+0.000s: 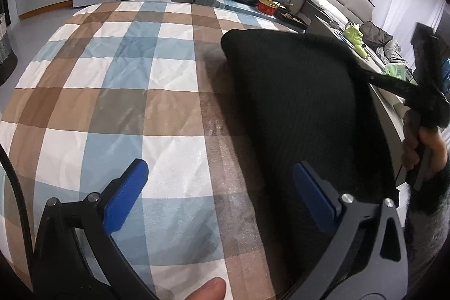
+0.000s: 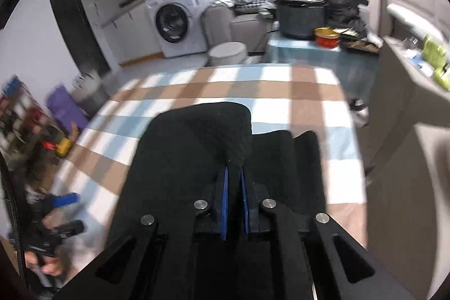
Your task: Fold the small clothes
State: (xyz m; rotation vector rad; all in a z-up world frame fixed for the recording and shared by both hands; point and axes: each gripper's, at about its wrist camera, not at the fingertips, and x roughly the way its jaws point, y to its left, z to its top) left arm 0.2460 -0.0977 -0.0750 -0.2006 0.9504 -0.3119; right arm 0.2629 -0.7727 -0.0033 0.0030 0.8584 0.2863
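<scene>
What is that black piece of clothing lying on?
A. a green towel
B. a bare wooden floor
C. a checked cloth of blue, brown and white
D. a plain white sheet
C: the black garment rests on a checked cloth with blue, brown and white squares, seen in both wrist views.

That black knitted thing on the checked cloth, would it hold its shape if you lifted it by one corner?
Probably not. The black garment looks like soft knit, and where the right gripper pinches it the fabric bunches and humps. It would likely droop and seems light. Its fuzzy surface should grip the checked cloth rather than slide.
</scene>
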